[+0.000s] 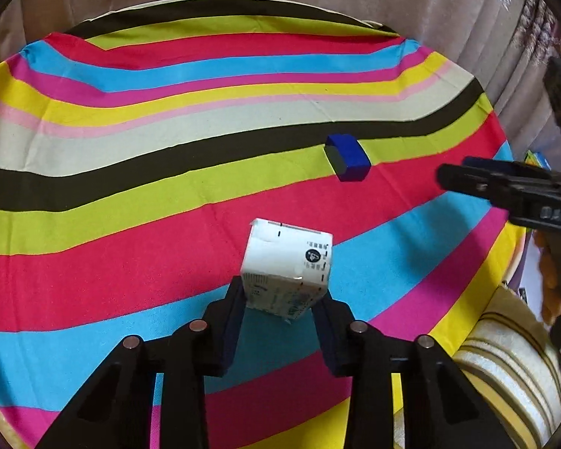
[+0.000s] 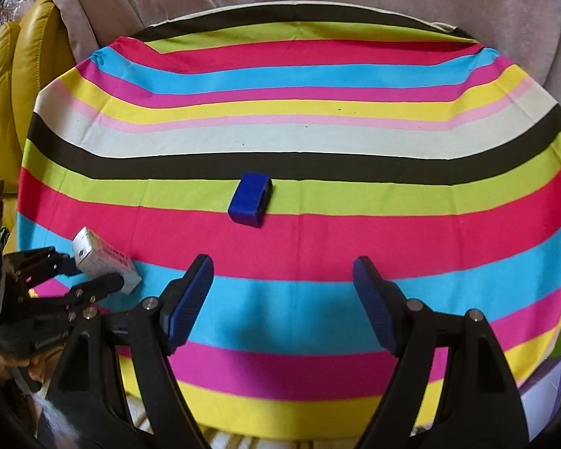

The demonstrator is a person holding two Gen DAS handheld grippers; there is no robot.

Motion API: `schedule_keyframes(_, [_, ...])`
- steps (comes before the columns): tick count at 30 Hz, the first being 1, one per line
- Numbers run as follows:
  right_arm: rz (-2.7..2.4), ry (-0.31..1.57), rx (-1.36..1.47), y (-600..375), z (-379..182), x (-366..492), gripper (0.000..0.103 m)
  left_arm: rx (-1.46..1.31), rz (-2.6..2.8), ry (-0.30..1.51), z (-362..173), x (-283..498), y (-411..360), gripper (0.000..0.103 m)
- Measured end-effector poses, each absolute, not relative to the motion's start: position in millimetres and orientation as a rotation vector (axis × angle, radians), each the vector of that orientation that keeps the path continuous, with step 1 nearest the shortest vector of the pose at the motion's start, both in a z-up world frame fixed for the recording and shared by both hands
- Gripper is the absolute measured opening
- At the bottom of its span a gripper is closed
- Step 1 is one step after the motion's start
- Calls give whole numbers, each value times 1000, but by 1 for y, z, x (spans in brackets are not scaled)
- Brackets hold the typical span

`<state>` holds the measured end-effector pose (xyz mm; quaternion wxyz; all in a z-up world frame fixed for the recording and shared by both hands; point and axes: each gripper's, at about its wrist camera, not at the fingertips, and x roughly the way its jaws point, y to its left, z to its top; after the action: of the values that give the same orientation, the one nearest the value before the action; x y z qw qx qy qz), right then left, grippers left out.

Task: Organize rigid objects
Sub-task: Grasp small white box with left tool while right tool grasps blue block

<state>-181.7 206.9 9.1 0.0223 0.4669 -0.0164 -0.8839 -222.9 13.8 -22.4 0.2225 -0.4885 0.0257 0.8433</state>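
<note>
Left wrist view: left tongs clamped on white box above striped table; blue block farther off, right tongs at right edge. Right wrist view: right tongs spread wide, empty, blue block ahead on table, well apart; box at left in left tongs.

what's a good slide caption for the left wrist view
Left claw shut on a white carton over the striped tablecloth, blue block lying beyond.
</note>
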Motion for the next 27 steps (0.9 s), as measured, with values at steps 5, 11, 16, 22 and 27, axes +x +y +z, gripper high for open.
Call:
schedule_keyframes(5, [-2724, -58, 1443, 196, -6, -207, 80, -1350, 2360, -113, -18, -222, 3, 36])
schedule_keyframes(11, [-2710, -18, 1442, 187, -21, -229, 80, -1320, 2378, -283, -14, -210, -8, 36])
schedule_keyframes(16, [-2718, -58, 1470, 187, -33, -246, 80, -1298, 2393, -325, -13, -208, -8, 36])
schedule_keyframes(22, [-2724, -65, 1495, 185, -45, -262, 78, -1308, 2378, -334, -19, -211, 0, 36])
schedule_keyframes(27, [-2721, -7, 1519, 184, -53, -266, 37, -1309, 2377, -341, -19, -212, -1, 36])
